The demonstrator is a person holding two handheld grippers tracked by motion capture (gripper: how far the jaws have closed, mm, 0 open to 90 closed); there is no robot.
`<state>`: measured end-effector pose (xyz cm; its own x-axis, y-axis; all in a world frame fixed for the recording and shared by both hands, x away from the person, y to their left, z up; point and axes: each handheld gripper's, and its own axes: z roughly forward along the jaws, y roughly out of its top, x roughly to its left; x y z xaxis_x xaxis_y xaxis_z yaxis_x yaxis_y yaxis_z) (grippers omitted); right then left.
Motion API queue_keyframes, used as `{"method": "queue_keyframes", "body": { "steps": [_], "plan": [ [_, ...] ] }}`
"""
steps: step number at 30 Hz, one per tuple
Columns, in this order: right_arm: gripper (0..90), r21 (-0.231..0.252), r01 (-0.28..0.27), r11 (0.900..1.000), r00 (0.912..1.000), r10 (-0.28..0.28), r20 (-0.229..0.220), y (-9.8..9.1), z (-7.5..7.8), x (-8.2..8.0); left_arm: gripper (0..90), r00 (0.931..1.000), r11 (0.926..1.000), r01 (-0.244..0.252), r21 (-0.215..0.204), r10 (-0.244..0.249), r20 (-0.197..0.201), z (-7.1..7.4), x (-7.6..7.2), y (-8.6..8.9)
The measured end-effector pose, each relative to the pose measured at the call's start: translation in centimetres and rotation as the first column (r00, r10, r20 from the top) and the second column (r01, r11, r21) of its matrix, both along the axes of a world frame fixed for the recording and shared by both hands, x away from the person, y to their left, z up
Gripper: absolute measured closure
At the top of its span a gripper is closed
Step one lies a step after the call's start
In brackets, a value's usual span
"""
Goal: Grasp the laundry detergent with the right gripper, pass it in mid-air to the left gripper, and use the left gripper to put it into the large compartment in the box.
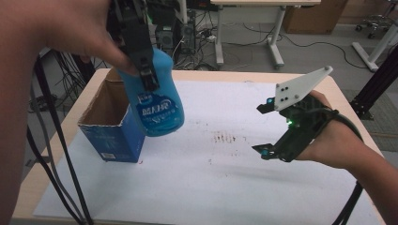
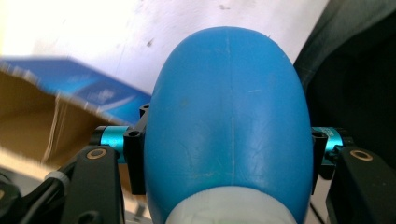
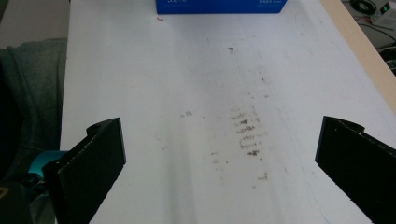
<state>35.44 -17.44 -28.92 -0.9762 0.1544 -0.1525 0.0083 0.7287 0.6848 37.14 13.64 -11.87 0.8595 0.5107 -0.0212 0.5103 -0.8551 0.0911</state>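
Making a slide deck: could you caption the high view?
Left gripper holds a blue bottle beside an open box; right gripper open.

The person's left hand [image 1: 70, 33] is holding the black two-jaw left gripper [image 1: 141, 47] raised and pointing downward, its jaws clamping a rounded blue plastic bottle [image 1: 157, 101]. The right hand [image 1: 338, 140] is holding the black right gripper [image 1: 265, 129] low, pointing leftward in the high view, jaws standing wide apart with nothing between them

My high view looks forward and down over the table [image 1: 225, 187]. My left gripper view sits tight against the bottle [image 2: 229, 126], box [image 2: 56, 116] beside it. My right gripper view faces along the white sheet [image 3: 187, 70] toward that same box [image 3: 219, 5].
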Motion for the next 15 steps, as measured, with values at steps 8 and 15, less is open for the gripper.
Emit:
{"method": "queue_keyframes", "body": {
  "steps": [8,15],
  "plan": [
    [0.7,-0.032,0.009,0.9994,0.9999,-0.008,0.011,-0.7,0.0,-0.1,38.7,0.9433,0.9433,-0.332,-0.011,0.332,-0.014,1.7,1.7,4.7],
    [0.7,-0.041,0.008,0.9991,0.9999,-0.008,0.009,-0.6,-0.2,0.0,38.7,0.8023,0.8021,-0.597,0.018,0.597,0.013,1.8,2.1,8.0]
  ]
}}
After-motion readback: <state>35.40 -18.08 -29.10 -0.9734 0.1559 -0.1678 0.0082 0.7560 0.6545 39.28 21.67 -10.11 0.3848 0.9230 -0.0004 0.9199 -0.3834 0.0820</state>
